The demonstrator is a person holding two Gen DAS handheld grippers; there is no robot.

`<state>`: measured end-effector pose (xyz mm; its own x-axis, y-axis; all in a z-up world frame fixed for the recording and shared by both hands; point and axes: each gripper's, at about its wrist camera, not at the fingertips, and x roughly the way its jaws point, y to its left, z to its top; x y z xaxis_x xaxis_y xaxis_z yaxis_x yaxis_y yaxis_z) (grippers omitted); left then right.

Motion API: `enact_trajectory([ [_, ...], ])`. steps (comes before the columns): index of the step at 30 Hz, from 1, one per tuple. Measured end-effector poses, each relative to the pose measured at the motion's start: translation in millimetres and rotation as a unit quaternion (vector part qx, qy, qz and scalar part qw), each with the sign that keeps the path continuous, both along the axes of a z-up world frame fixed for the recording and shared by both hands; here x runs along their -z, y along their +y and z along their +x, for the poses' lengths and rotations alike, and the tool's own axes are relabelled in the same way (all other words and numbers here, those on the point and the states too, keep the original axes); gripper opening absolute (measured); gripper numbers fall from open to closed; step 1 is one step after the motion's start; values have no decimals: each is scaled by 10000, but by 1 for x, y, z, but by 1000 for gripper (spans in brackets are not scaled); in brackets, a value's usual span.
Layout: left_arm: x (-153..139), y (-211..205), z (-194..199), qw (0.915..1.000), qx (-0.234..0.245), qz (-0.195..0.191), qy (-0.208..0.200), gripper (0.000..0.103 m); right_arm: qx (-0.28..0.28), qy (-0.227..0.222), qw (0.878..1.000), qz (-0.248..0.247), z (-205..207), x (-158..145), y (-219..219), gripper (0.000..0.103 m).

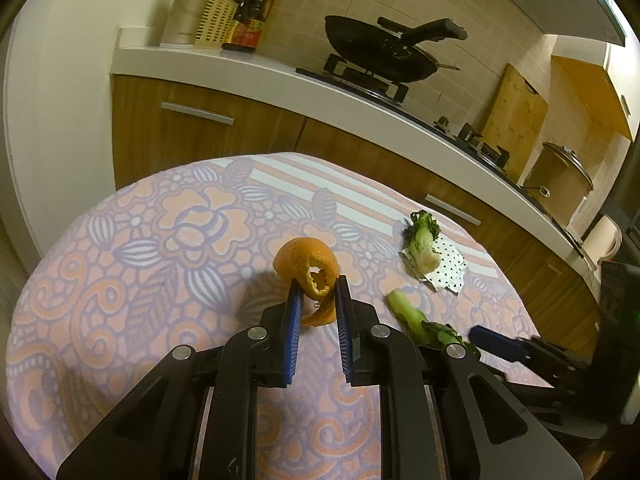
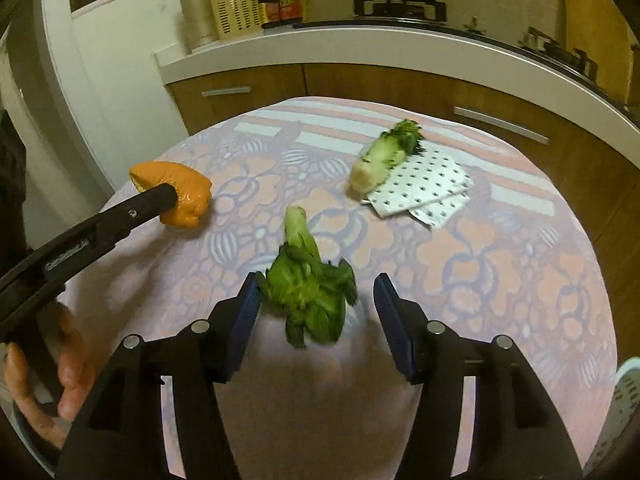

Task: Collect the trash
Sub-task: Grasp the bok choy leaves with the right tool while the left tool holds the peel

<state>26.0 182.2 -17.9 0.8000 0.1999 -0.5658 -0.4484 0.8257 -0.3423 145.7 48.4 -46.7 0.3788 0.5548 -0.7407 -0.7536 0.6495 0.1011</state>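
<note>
Peel (image 1: pixel 306 262), orange, sits clamped in the left gripper (image 1: pixel 318 294) above the cloth (image 1: pixel 132 280). Right gripper (image 2: pixel 316 300) stands apart around a green stalk (image 2: pixel 308 280) on the cloth; the second stalk (image 2: pixel 380 160) rests on a dotted napkin (image 2: pixel 424 188). Bottle labels (image 2: pixel 290 4) are unreadable.

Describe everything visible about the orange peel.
The orange peel is one curled, spiralling strip, bright orange outside with a paler, pithy inner face and ragged torn edges. It sits between the blue-padded fingers of the left gripper, which close on its lower part, a tail hanging between them. In the right wrist view it appears just above the floral tablecloth; whether it touches the cloth is unclear.
</note>
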Motion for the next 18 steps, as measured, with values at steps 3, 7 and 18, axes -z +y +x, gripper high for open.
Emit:
enact_trajectory([
  [3,0,-2,1,10000,19,55,27,15,55,30,9998,-162,6,7,9,55],
  [7,0,-5,3,9999,92,125,31,15,18,-48,9993,-370,2,10,14,55],
  [18,-5,-28,0,9993,262,268,-24,15,237,-165,9995,-115,-14,-2,-13,16],
])
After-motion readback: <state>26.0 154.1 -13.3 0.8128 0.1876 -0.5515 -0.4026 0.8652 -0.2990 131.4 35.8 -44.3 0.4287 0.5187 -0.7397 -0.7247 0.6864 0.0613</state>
